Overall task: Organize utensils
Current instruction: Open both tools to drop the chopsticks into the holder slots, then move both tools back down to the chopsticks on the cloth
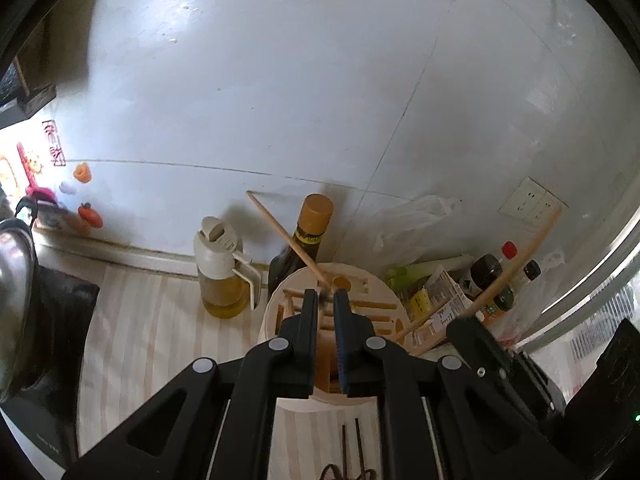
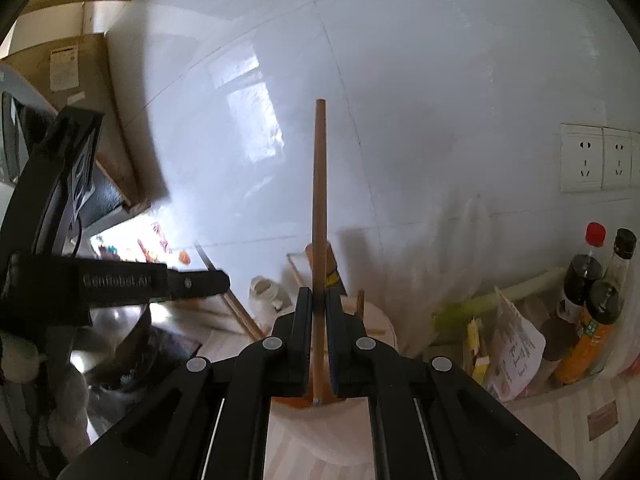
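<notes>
Two chopsticks remain unslotted: we see left gripper and right gripper each clamped on one above the holder, apparently mid-insertion.

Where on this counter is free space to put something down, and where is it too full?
Free: the striped counter left of the round utensil holder, in front of the oil jug. Crowded: right of the holder, with bottles, leek and packets.

Home kitchen, oil dispenser, sauce bottles, tiled wall, wall sockets
</notes>
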